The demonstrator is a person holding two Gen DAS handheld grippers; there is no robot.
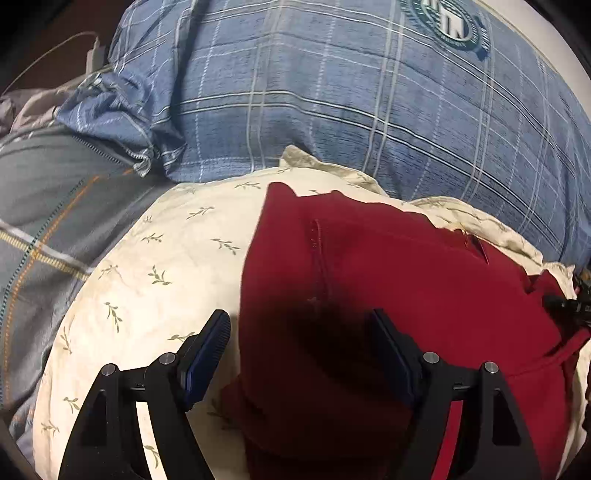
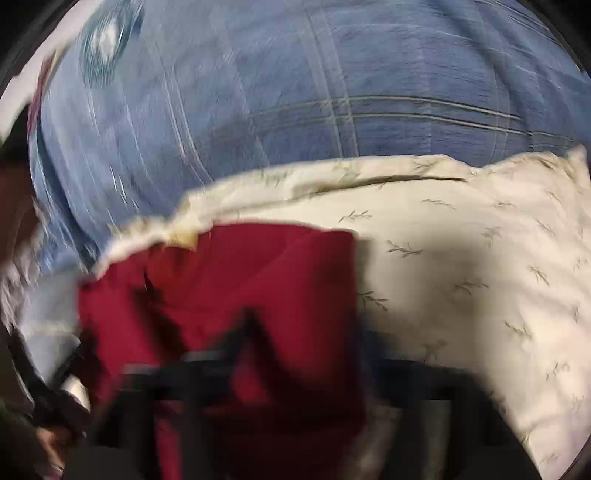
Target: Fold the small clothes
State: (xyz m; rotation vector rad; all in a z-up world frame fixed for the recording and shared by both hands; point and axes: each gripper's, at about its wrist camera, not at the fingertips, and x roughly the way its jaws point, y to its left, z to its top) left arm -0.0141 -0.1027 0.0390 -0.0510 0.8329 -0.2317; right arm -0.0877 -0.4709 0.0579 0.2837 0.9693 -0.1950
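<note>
A small dark red garment [image 1: 388, 280] lies on a cream pillow with a leaf print [image 1: 159, 266]. My left gripper [image 1: 301, 350] is open, its two blue pads straddling the garment's left part just above the cloth. In the right wrist view the red garment [image 2: 258, 269] is blurred and lies on the cream pillow [image 2: 461, 258]. My right gripper [image 2: 251, 332] is a dark blur over the red cloth, and its jaws seem drawn together with red fabric around them. The right gripper's tip also shows at the right edge of the left wrist view [image 1: 569, 306].
A blue plaid blanket [image 1: 332, 92] with a round green emblem [image 1: 447, 22] lies behind the pillow. A grey zipped garment [image 1: 48, 206] lies at the left. A white cable [image 1: 55, 48] runs at the far left.
</note>
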